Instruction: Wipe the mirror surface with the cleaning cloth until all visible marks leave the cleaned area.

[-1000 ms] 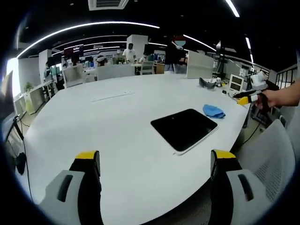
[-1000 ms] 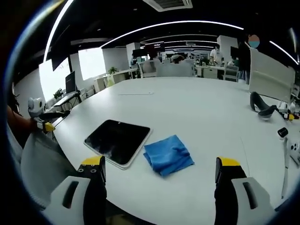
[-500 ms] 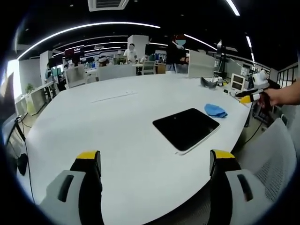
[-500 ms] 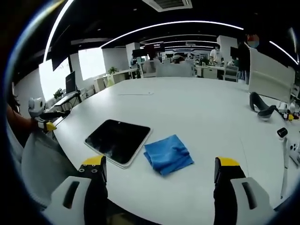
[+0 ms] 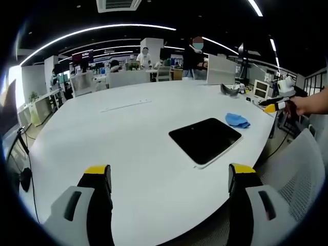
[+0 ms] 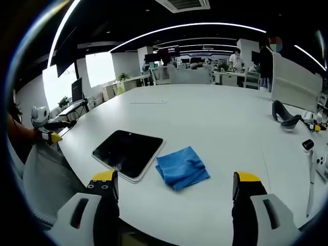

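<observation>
Nearest in each view are the tool's own jaws. The left tool (image 5: 166, 179) stands wide open with nothing between its yellow-tipped jaws, held off the near edge of the white worktop (image 5: 113, 133). The right tool (image 6: 174, 184) is likewise wide open and empty, held just off the near edge on its side.

Beyond the jaws, the mirror (image 6: 128, 152) lies flat near the worktop's near edge, dark-faced with a pale rim. The cleaning cloth (image 6: 182, 167) is a folded blue heap just beside the mirror, seemingly touching or almost touching its rim. In the left gripper view the mirror (image 5: 205, 140) sits toward the right edge, with the cloth (image 5: 237, 120) past it.

Further off, a dark curved object (image 6: 286, 115) rests toward the far right edge, and desks and standing people fill the office beyond.

The step in hand looks like the approach: no wiping has begun, and the cloth is untouched. The next move calls for the right tool to descend on the cloth and close on a raised fold, without sliding the mirror.

Compared with a second ago, little differs: both views have shifted slightly, consistent with small hand drift, while mirror and cloth keep their places.
</observation>
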